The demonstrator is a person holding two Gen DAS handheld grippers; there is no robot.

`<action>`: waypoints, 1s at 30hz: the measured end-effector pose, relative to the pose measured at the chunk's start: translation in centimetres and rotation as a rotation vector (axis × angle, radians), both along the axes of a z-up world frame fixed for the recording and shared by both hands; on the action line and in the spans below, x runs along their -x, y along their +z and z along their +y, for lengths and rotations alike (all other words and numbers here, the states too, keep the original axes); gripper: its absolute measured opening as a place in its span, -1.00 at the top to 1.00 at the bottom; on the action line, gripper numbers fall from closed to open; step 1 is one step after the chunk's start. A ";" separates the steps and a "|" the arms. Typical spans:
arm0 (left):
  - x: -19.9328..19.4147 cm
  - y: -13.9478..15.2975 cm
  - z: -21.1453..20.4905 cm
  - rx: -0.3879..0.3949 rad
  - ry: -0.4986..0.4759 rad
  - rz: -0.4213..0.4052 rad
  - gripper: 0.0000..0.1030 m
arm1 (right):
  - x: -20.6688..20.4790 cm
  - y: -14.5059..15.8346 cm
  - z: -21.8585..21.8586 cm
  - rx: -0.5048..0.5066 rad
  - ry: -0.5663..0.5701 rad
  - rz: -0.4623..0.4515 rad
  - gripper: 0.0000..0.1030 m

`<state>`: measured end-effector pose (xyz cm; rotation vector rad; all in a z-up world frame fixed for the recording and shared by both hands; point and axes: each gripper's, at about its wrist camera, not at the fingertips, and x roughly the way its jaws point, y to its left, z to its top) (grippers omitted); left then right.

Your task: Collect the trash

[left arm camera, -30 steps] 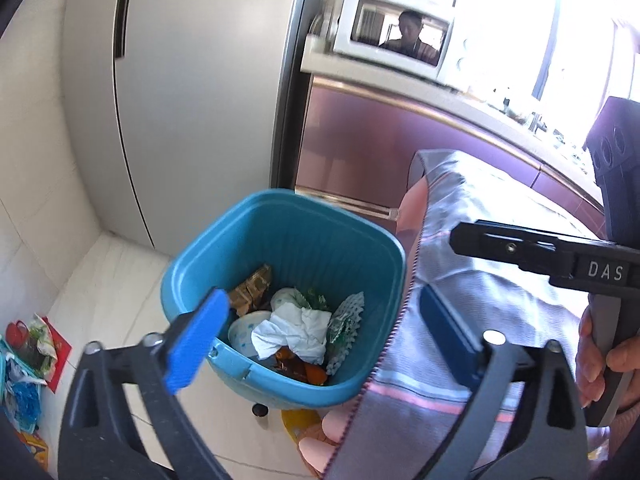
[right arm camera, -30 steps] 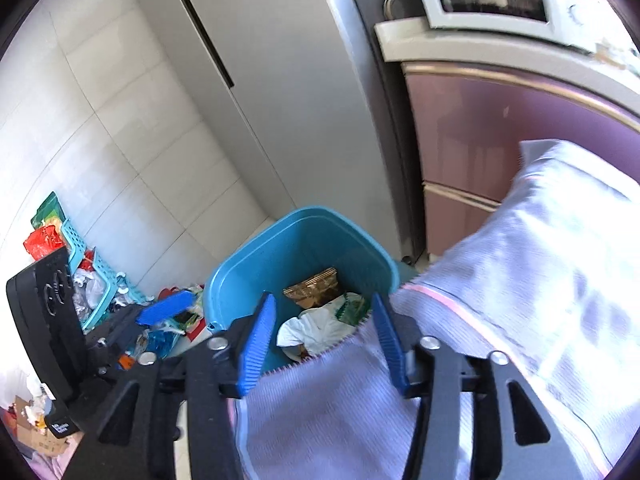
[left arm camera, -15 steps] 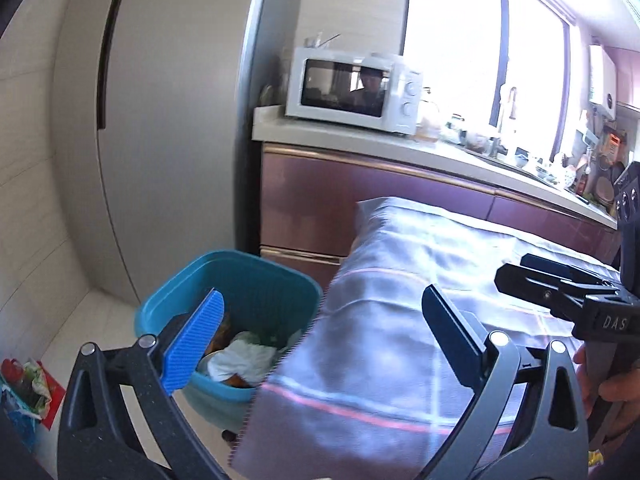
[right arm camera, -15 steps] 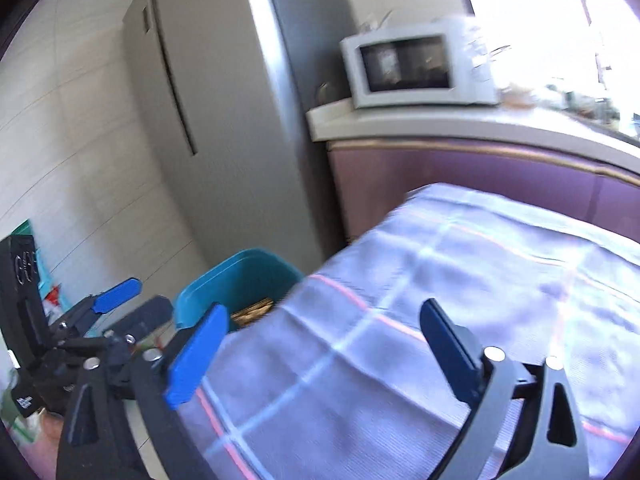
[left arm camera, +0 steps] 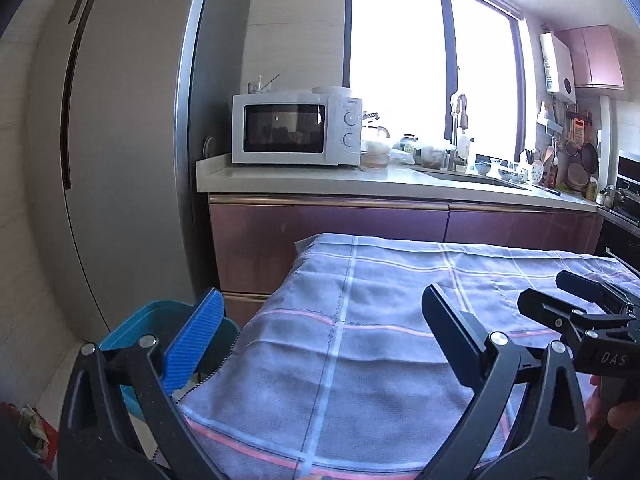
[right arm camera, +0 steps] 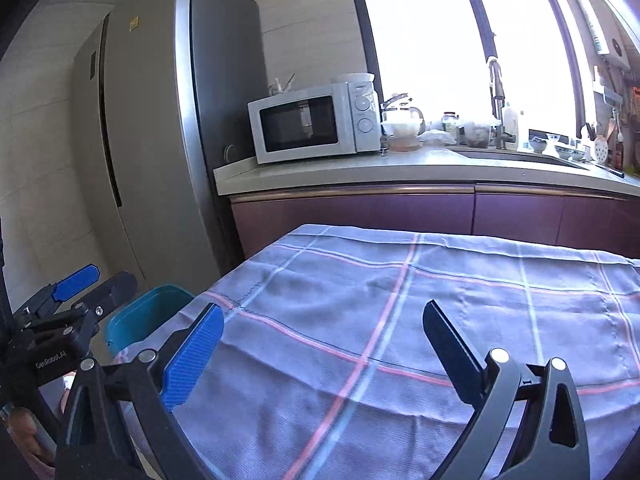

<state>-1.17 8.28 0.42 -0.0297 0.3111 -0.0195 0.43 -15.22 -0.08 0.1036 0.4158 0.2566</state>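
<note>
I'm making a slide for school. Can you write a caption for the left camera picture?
Open left gripper above the checked tablecloth, blue bin beside it, microwave behind.

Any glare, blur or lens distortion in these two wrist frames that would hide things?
Left wrist: window blown out white, fridge edges bowed by the fisheye, cloth slightly soft near the lens. Right wrist: same window glare washing out the sill items, corners vignetted black, cloth smeared in the foreground, bin mostly hidden.
</note>
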 end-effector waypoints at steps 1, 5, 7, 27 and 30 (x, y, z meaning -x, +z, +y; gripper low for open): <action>-0.1 0.0 -0.4 0.001 -0.009 -0.006 -0.89 | 0.3 -0.1 -0.4 0.002 -0.013 -0.005 -0.87; -0.1 -0.2 -1.8 -0.001 -0.019 -0.017 -0.89 | 1.3 -0.2 -1.8 0.011 -0.063 -0.019 -0.87; 0.0 -0.3 -2.1 0.002 -0.027 -0.023 -0.89 | 1.9 -0.1 -2.4 0.018 -0.095 -0.044 -0.87; 0.3 0.0 -4.7 -0.021 -0.065 -0.077 -0.89 | 4.2 0.5 -4.2 0.045 -0.179 -0.112 -0.87; 0.3 -0.1 -4.7 -0.024 -0.057 -0.078 -0.89 | 4.2 0.5 -4.3 0.046 -0.184 -0.115 -0.87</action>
